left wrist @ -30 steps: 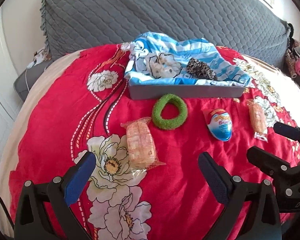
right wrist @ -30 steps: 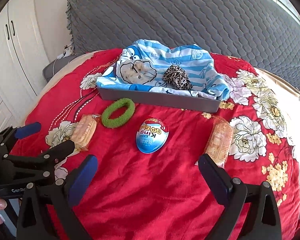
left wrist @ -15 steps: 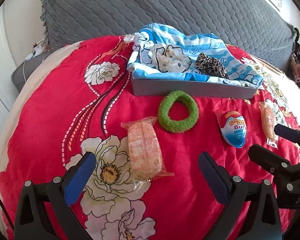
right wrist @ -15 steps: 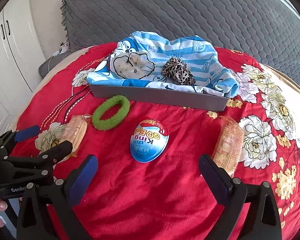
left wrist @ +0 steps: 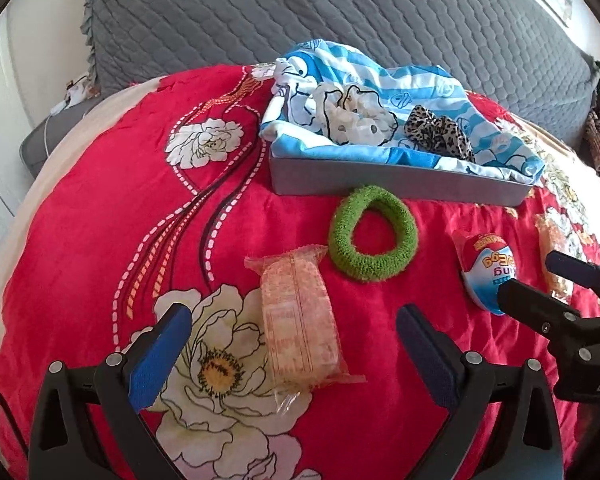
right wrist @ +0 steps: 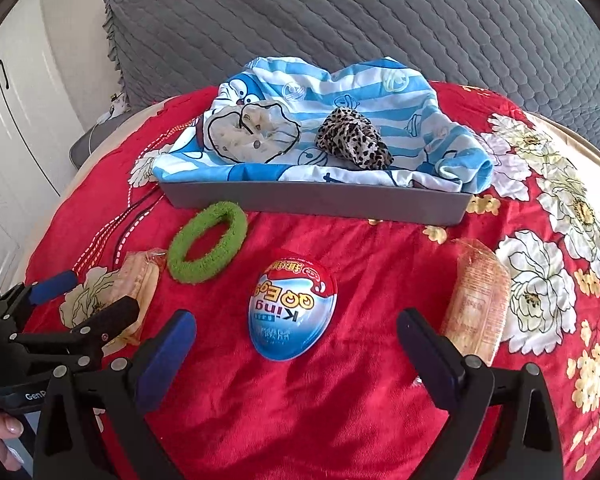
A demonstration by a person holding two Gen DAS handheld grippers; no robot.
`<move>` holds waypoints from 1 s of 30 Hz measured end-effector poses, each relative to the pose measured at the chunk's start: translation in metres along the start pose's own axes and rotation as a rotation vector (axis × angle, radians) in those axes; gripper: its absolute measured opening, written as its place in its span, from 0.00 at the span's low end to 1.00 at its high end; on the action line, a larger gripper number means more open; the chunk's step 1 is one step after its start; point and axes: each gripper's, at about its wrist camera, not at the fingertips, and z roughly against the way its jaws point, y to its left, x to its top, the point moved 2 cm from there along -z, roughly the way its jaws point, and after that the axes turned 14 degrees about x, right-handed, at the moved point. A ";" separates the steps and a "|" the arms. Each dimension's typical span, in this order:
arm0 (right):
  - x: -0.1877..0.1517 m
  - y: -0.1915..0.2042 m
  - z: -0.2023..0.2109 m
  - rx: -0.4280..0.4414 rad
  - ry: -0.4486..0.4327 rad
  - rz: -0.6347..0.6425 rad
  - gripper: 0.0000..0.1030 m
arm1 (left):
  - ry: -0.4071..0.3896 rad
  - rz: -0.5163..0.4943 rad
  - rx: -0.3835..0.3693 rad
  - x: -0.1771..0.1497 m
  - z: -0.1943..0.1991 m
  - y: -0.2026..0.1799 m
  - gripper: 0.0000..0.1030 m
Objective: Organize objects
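Observation:
On the red floral blanket lie a wrapped cracker pack [left wrist: 298,320], a green scrunchie [left wrist: 373,239], a blue-and-red toy egg [right wrist: 293,309] and a second cracker pack [right wrist: 478,299]. Behind them stands a grey tray [right wrist: 316,202] lined with blue striped cloth, holding a white scrunchie [right wrist: 250,131] and a leopard scrunchie [right wrist: 352,139]. My left gripper [left wrist: 294,352] is open, its fingers on either side of the near cracker pack. My right gripper [right wrist: 296,344] is open, straddling the near end of the egg. Each gripper also shows at the edge of the other's view.
A grey quilted headboard cover [right wrist: 380,20] rises behind the tray. White cupboard doors [right wrist: 8,120] stand at the left. Blanket [right wrist: 340,420] lies bare in front of the egg. A hand [right wrist: 4,432] shows at the lower left.
Both grippers have moved forward and lower: the cracker pack now lies between the left fingers and the egg between the right fingers. Nothing on the blanket has shifted.

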 end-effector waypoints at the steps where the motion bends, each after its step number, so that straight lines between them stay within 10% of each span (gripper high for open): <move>1: 0.000 0.001 -0.002 -0.001 0.004 0.005 0.98 | -0.002 0.000 -0.001 0.000 -0.002 0.000 0.99; 30: 0.006 -0.007 -0.031 0.004 0.031 -0.010 0.98 | 0.027 0.018 0.028 0.004 -0.029 0.003 0.99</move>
